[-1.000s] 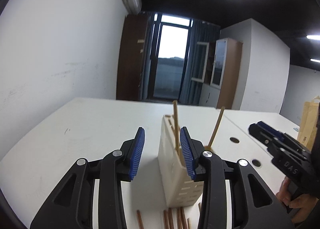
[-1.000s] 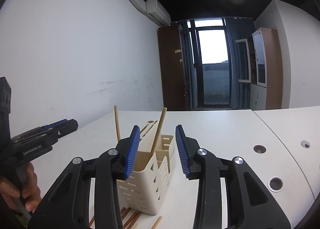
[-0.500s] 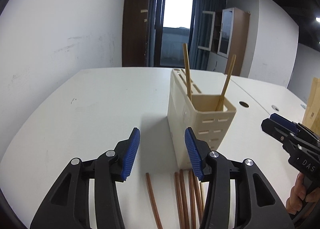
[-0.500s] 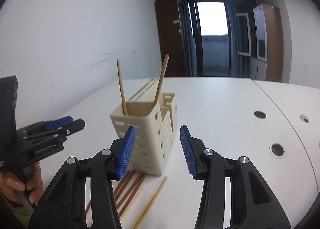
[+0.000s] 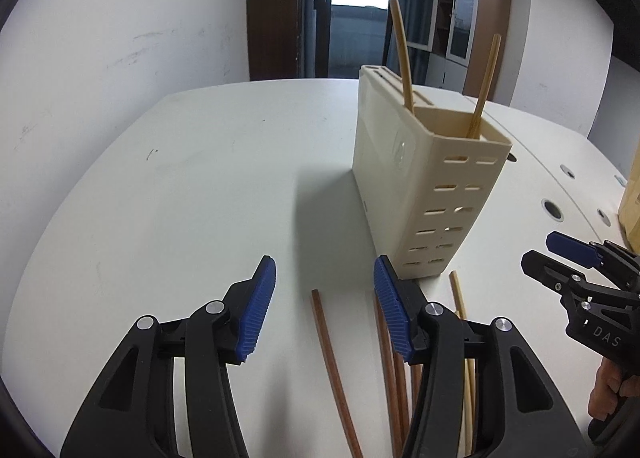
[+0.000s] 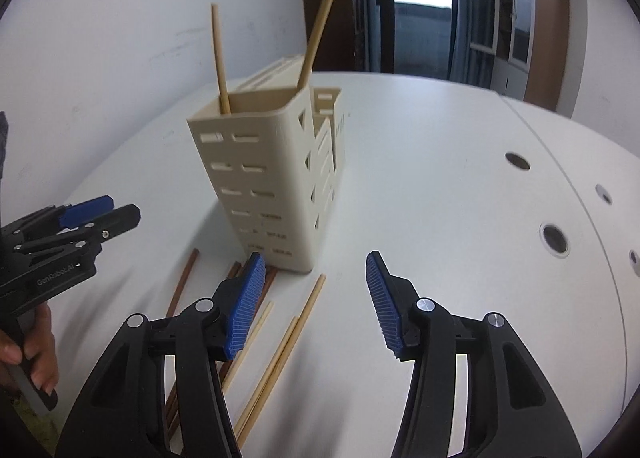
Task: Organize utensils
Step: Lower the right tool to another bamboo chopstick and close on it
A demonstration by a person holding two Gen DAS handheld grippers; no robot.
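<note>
A cream slotted utensil holder (image 5: 432, 182) (image 6: 276, 174) stands upright on the white table, with two light wooden chopsticks (image 5: 402, 58) (image 6: 220, 58) leaning in its front compartment. Several loose chopsticks lie on the table before it: brown ones (image 5: 332, 370) (image 6: 184, 282) and light ones (image 5: 460, 298) (image 6: 288, 334). My left gripper (image 5: 324, 306) is open and empty above the brown chopsticks; it also shows in the right wrist view (image 6: 100, 214). My right gripper (image 6: 316, 302) is open and empty over the light chopsticks; it also shows in the left wrist view (image 5: 560, 254).
The white table (image 5: 180, 186) has round cable holes (image 6: 554, 238) on its right part. A brown paper bag (image 5: 632, 194) stands at the far right. A white wall runs along the left; a dark door and cabinets (image 6: 536, 22) are at the back.
Both grippers have pulled back and tilted down from the holder, which now stands farther off. The loose chopsticks on the table have come into view under both grippers.
</note>
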